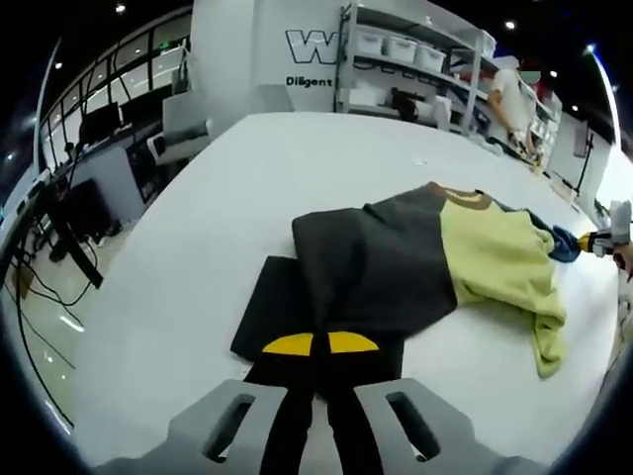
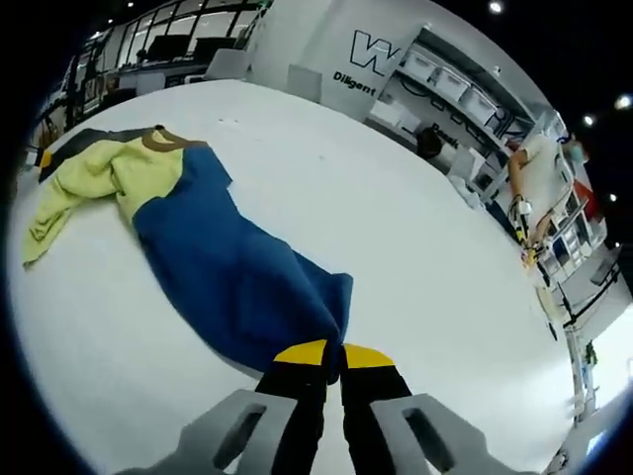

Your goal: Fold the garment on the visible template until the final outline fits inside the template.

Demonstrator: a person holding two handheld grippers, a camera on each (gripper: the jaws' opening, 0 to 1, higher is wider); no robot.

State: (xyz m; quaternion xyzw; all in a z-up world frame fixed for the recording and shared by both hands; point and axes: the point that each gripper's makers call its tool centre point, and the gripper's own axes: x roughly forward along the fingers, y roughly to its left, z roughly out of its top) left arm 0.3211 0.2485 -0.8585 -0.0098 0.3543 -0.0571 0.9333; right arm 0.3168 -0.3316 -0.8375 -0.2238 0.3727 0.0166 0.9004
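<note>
Garment (image 1: 415, 262) is spread on the white counter (image 1: 198, 247), partly over the dark template (image 1: 272, 307); its dark edge is pinched by the left hand-held gripper (image 1: 319, 344); its blue end is clamped by the right hand-held gripper (image 2: 333, 354).

Storage shelves (image 1: 410, 59) behind white table (image 1: 247, 188)

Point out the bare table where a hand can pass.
Bare table stretches beyond the garment toward the shelves; likewise beyond its blue part. Crowded where the left gripper and right gripper pinch cloth, near the black template.
</note>
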